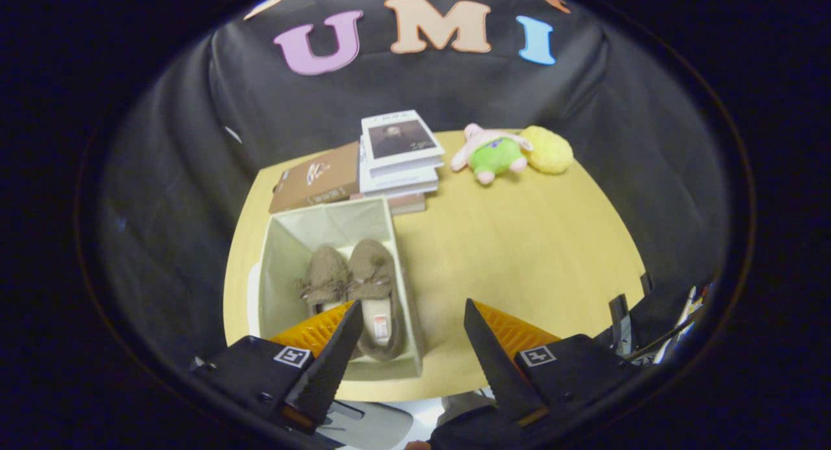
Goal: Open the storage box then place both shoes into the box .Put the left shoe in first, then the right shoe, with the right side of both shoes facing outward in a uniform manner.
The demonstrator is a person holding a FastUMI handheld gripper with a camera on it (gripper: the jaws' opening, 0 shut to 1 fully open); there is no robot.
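We look down first on the wooden table, pale and wide, reaching from just under our fingers back to the dark cloth wall behind it. On the table's left part stands the storage box, open at the top, its light fabric walls upright and its near end lying just ahead of our left finger. Behind the box, touching or nearly touching its far wall, a stack of books rises, with a brown book lying flat beside it to the left. Farther right, near the table's far edge, a plush toy in pink and green lies beside a yellow fluffy ball, the two touching.

Inside the box both shoes lie side by side, toes pointing away from us. The left shoe sits against the right shoe, both brown and fuzzy with small bows; our left finger hides the heel of the left one.

Our gripper hangs above the table's near edge with its fingers spread wide apart, holding nothing; bare tabletop shows between them, and the box sits just left of that gap.
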